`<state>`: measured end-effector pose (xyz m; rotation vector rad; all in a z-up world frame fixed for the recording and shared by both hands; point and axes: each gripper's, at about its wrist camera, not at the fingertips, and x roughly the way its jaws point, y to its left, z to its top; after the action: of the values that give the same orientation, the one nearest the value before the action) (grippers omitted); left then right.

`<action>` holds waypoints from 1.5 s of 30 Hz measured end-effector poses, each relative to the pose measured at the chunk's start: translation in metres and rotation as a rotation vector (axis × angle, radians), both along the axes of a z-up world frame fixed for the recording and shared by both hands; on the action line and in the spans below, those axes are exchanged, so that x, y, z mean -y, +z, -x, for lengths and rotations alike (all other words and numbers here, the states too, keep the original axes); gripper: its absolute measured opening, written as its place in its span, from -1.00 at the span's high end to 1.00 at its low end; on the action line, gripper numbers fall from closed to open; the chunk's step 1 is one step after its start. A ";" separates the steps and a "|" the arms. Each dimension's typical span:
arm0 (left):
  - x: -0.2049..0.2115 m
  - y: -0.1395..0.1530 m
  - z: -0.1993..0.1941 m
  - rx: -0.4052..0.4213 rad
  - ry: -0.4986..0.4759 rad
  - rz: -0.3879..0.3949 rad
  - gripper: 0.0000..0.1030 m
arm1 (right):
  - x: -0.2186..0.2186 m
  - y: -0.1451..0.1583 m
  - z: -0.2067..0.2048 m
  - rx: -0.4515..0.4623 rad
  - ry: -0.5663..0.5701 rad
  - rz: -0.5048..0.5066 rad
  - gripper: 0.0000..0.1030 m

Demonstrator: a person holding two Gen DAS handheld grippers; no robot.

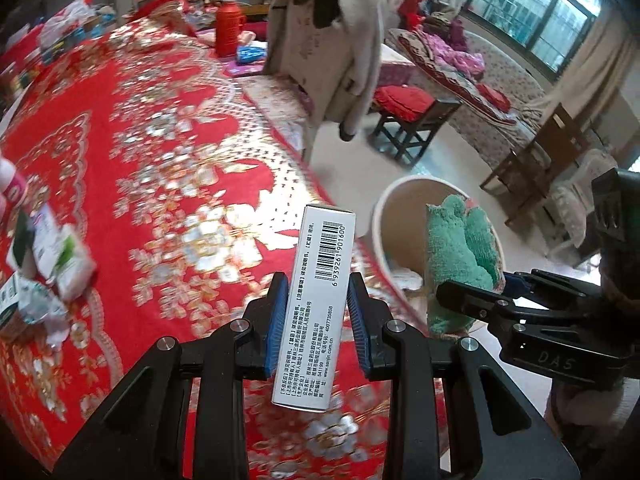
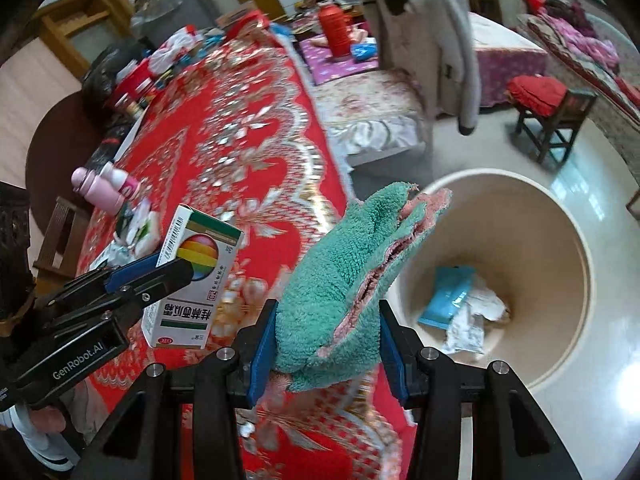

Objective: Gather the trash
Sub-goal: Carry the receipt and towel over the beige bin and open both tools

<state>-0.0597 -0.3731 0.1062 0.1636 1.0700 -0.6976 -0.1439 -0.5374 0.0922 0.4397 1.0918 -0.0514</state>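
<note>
My left gripper (image 1: pixel 318 312) is shut on a white medicine box (image 1: pixel 320 300), barcode side up, above the red floral tablecloth (image 1: pixel 160 140) near its edge. My right gripper (image 2: pixel 326 344) is shut on a green towel with pink lining (image 2: pixel 340 272), held at the near left rim of a beige round bin (image 2: pixel 560 240) on the floor. The bin holds a blue packet (image 2: pixel 448 296) and crumpled paper (image 2: pixel 476 320). From the right wrist view the left gripper (image 2: pixel 168 268) and the box's rainbow-ball face (image 2: pixel 188 276) show at left. The right gripper (image 1: pixel 480 286), towel (image 1: pixel 456 256) and bin (image 1: pixel 400 208) show in the left wrist view.
Small packets and wrappers (image 1: pixel 56 256) and pink bottles (image 2: pixel 104 188) lie on the table's near left part. More clutter sits at its far end (image 2: pixel 160 60). A coat hangs on a chair (image 1: pixel 340 40). A stool with a red cushion (image 1: pixel 404 100) stands on the pale floor beyond the bin.
</note>
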 end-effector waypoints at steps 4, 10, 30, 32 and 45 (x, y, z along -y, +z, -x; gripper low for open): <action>0.022 -0.001 0.005 -0.002 -0.035 0.005 0.46 | 0.021 -0.004 0.013 -0.011 -0.042 -0.003 0.11; 0.053 -0.005 0.012 -0.010 -0.077 0.016 0.46 | 0.046 -0.010 0.030 -0.027 -0.093 -0.003 0.11; 0.125 -0.030 0.013 -0.094 -0.100 0.061 0.46 | 0.104 -0.039 0.048 -0.090 -0.170 -0.025 0.11; 0.130 -0.033 0.012 -0.095 -0.095 0.058 0.46 | 0.107 -0.041 0.048 -0.095 -0.171 -0.026 0.11; 0.142 -0.046 0.010 -0.112 -0.077 0.044 0.46 | 0.115 -0.052 0.052 -0.124 -0.187 -0.035 0.11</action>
<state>-0.0698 -0.5155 0.0598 0.1296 1.1590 -0.8072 -0.1959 -0.6520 0.0401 0.5756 1.1721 -0.2272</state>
